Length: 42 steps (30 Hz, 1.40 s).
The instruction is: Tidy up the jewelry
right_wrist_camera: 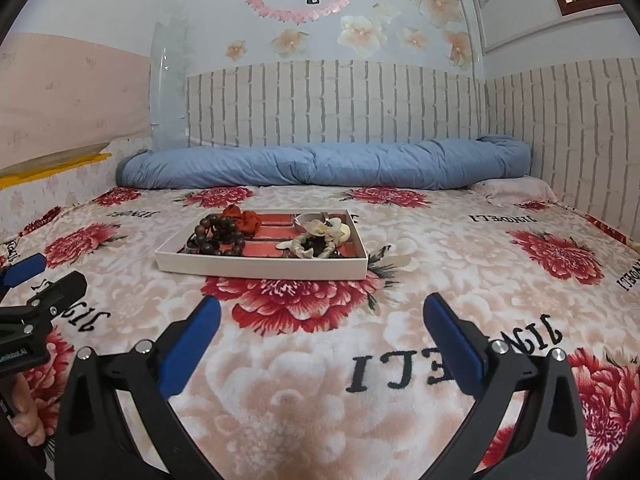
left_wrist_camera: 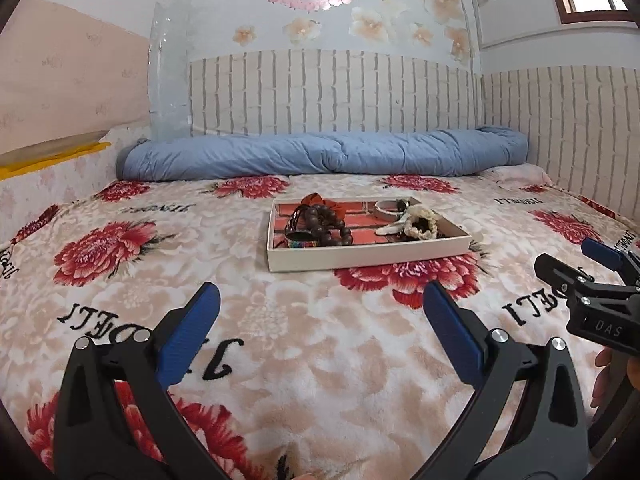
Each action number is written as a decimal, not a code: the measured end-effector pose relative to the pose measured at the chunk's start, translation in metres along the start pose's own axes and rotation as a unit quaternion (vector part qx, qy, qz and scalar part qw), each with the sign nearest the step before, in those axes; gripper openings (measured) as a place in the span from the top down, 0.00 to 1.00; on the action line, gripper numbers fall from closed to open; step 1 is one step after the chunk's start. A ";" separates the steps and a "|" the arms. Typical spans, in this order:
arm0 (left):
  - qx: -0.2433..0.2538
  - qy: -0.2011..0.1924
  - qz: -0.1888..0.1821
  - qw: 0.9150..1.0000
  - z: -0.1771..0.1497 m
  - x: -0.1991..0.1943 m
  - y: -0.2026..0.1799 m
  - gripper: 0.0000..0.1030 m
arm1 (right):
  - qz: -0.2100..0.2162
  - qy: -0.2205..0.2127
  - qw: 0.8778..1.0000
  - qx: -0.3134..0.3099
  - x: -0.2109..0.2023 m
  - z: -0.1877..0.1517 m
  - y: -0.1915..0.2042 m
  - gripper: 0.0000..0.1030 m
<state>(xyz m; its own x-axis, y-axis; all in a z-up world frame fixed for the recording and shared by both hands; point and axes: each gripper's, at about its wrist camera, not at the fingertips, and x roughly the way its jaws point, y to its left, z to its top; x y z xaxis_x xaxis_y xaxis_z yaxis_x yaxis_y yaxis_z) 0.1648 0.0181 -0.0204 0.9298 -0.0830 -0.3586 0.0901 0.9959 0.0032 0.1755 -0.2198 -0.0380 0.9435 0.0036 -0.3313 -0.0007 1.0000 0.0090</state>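
Note:
A shallow white tray (left_wrist_camera: 360, 257) (right_wrist_camera: 256, 269) with a red floor rests on the flowered blanket, well ahead of both grippers. It holds a dark wooden bead bracelet (left_wrist_camera: 328, 222) (right_wrist_camera: 218, 234), a patterned bangle (left_wrist_camera: 301, 239), a red fabric scrunchie (left_wrist_camera: 320, 200) (right_wrist_camera: 244, 216), a silver bangle (left_wrist_camera: 386, 206) (right_wrist_camera: 310, 218) and a cream shell bracelet (left_wrist_camera: 418, 222) (right_wrist_camera: 318, 242). My left gripper (left_wrist_camera: 320, 304) is open with nothing between its blue pads. My right gripper (right_wrist_camera: 320, 312) is open and empty too, and shows at the right edge of the left wrist view (left_wrist_camera: 576, 256).
A rolled blue quilt (left_wrist_camera: 320, 152) (right_wrist_camera: 324, 162) lies along the brick-pattern wall behind the tray. A pink pillow (right_wrist_camera: 516, 190) sits at the far right corner. A hand (right_wrist_camera: 24, 412) holds the left gripper's handle. Bare blanket lies between the grippers and the tray.

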 end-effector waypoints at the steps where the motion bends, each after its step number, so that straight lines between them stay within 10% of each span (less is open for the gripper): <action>1: -0.002 0.002 0.000 1.000 -0.001 0.001 0.001 0.05 | -0.001 0.000 1.000 0.001 0.000 -0.001 0.000 0.04; 42: -0.006 0.005 0.020 1.000 -0.009 0.005 0.003 0.05 | -0.002 0.003 1.000 -0.007 -0.002 -0.007 -0.001 0.04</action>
<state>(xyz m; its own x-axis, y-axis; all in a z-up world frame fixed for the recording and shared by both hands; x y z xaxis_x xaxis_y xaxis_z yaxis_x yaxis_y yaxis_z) 0.1667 0.0214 -0.0312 0.9293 -0.0423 -0.3668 0.0482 0.9988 0.0069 0.1713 -0.2205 -0.0434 0.9415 -0.0008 -0.3371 -0.0011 1.0000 -0.0055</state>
